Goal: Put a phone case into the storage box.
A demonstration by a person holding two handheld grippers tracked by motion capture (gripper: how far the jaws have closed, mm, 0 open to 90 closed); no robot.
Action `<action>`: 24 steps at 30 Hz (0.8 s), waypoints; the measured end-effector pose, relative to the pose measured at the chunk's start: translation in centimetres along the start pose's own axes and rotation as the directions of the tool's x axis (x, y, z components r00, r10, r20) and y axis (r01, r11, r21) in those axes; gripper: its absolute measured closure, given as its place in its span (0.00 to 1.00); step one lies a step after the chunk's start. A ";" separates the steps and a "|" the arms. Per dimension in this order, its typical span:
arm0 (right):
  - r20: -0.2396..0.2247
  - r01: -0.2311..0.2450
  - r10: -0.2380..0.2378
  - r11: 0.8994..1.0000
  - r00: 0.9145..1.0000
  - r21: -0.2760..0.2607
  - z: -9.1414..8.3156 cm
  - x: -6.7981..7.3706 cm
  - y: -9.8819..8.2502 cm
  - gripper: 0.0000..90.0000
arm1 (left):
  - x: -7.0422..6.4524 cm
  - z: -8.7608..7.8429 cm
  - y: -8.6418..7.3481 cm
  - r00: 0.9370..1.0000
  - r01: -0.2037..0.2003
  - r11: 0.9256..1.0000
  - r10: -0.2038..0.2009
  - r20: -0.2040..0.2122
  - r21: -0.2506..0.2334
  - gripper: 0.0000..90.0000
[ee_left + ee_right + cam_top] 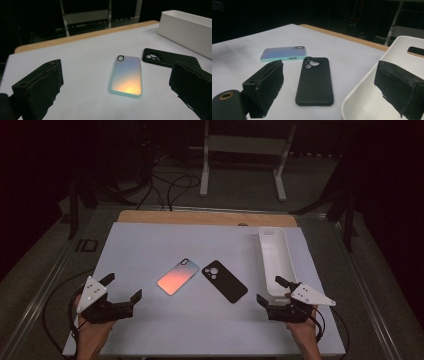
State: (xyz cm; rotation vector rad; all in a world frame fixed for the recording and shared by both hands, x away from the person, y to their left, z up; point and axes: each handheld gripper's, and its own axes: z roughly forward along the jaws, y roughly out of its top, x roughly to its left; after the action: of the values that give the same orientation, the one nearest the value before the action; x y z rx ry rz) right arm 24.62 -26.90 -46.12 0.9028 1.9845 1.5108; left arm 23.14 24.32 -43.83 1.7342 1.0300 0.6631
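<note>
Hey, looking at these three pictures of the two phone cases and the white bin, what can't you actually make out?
- Whether the iridescent case holds a phone: it lies back up in the high view and both gripper views.
- Same for the black case, also back up.
- The white bin's near end: the right gripper covers it in the high view; the frame edge cuts it in the right gripper view.
- The room behind the table: too dark.

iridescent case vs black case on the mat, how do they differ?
Colour: the iridescent phone case shimmers blue to orange; the black phone case is matte. Cutout: iridescent has a small oval, black a larger multi-lens one. Position: black lies nearer the white bin. Both lie flat, back up, ungripped.
</note>
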 end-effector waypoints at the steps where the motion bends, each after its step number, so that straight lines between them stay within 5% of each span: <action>1: -0.001 0.002 -0.002 1.000 1.000 0.000 0.0 0.0 0.0 0.10 | 0.0 0.2 0.3 1.000 -0.002 1.000 0.002 0.010 0.014 0.00; 12: 0.000 0.002 -0.002 1.000 1.000 -0.001 -0.1 -0.1 0.1 0.10 | -0.7 5.7 2.4 0.994 -0.087 0.981 0.073 0.085 0.174 0.00; 24: -0.004 0.004 -0.004 1.000 1.000 0.002 0.1 -0.2 0.1 0.10 | -1.2 11.2 2.2 0.983 -0.162 0.923 0.121 0.135 0.349 0.00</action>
State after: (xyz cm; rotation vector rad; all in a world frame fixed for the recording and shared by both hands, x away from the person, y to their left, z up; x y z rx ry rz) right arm 24.82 -27.00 -46.09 0.8964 1.9898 1.5093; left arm 32.25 17.69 -45.97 2.1563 0.9985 0.4799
